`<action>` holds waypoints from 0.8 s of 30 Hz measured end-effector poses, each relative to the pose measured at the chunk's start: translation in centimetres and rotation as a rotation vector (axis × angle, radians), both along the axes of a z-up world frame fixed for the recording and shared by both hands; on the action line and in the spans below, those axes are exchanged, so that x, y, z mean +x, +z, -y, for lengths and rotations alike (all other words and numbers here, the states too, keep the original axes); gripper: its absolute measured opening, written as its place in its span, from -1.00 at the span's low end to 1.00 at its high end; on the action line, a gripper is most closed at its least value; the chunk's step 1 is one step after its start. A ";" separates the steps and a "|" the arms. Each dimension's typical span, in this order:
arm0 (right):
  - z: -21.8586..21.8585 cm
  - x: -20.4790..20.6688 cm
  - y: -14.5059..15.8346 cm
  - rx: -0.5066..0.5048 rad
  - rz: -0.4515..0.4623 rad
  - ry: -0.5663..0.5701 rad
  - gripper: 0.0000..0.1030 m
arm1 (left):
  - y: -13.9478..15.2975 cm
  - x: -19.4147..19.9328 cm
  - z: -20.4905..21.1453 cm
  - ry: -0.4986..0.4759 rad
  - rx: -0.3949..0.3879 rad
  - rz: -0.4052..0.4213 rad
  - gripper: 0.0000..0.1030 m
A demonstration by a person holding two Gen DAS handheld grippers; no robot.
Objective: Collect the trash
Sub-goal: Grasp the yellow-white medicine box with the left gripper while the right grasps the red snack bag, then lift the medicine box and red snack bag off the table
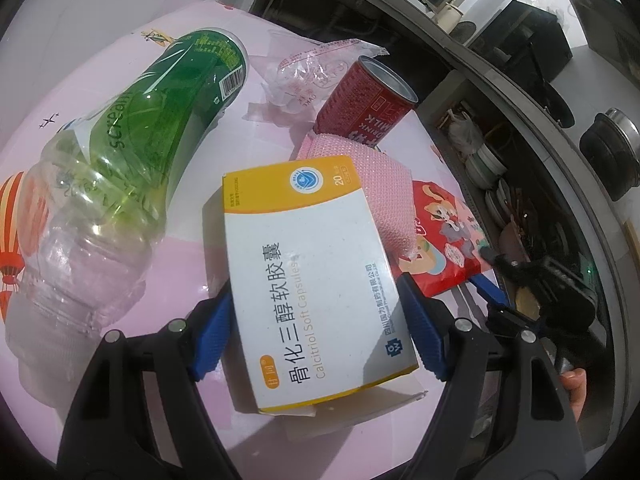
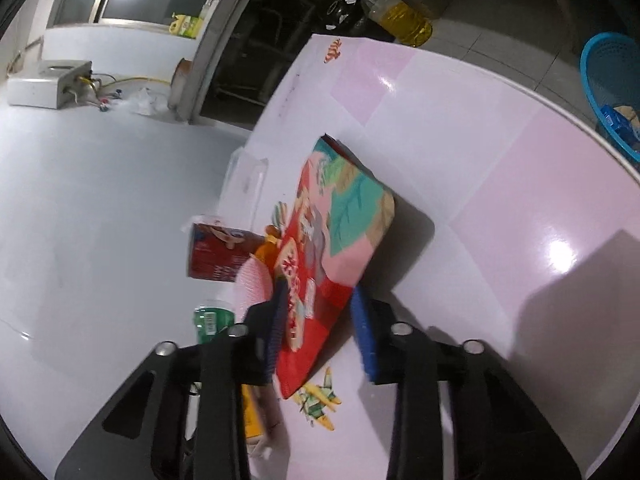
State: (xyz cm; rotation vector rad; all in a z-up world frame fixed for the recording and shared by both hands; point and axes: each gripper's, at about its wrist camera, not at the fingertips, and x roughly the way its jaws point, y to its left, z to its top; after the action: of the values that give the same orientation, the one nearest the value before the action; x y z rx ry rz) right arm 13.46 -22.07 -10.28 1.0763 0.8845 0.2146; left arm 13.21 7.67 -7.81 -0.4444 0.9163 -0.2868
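My left gripper (image 1: 316, 328) is shut on a white and yellow medicine box (image 1: 312, 276), its blue pads pressing both long sides. A crushed green plastic bottle (image 1: 132, 152) lies to its left on the pink table (image 1: 60, 80). A red milk can (image 1: 368, 100), a clear wrapper (image 1: 308, 76) and a pink sponge (image 1: 368, 184) lie beyond the box. My right gripper (image 2: 320, 320) is shut on the red cartoon snack bag (image 2: 332, 248), which also shows in the left wrist view (image 1: 444, 240). The red can (image 2: 216, 256) and the green bottle (image 2: 212, 320) show left of the bag.
A blue plastic basket (image 2: 612, 92) stands on the floor past the table's right edge. An oil bottle (image 2: 400, 20) stands on the floor beyond the table. Shelves with dishes (image 1: 492, 176) and a dark pot (image 1: 612, 148) lie off the table's right side.
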 end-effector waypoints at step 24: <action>5.4 -7.5 7.4 -0.293 0.168 -0.165 -0.94 | 1.1 -1.6 1.0 -0.061 -0.069 0.033 0.40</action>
State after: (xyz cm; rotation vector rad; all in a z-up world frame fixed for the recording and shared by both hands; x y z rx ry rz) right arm 6.00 -27.51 -2.86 0.8387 0.6487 0.0347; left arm 11.57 6.65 -6.70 -0.4742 0.8909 -0.3809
